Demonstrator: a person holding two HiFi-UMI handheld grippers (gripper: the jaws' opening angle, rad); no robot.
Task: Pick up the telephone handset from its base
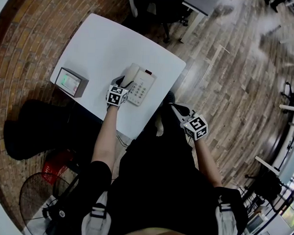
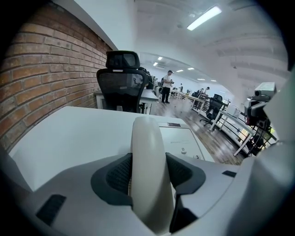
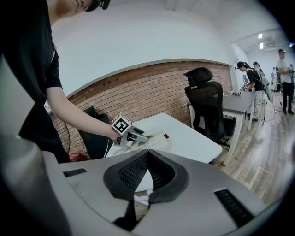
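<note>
Left gripper view shows my left gripper (image 2: 147, 174) clamped on the cream telephone handset (image 2: 147, 138), one dark ribbed pad pressed against each side of it. The handset runs away from me along the left side of the telephone base (image 2: 182, 140), whose flat top and a few keys show just right of it. I cannot tell whether it has left the cradle. In the head view the phone sits near the right edge of the white table (image 1: 101, 44), with a small grey box (image 1: 70, 82) well to its left. My right gripper (image 3: 146, 159) hangs off the table's near right side, its jaws pressed together with nothing between them.
</note>
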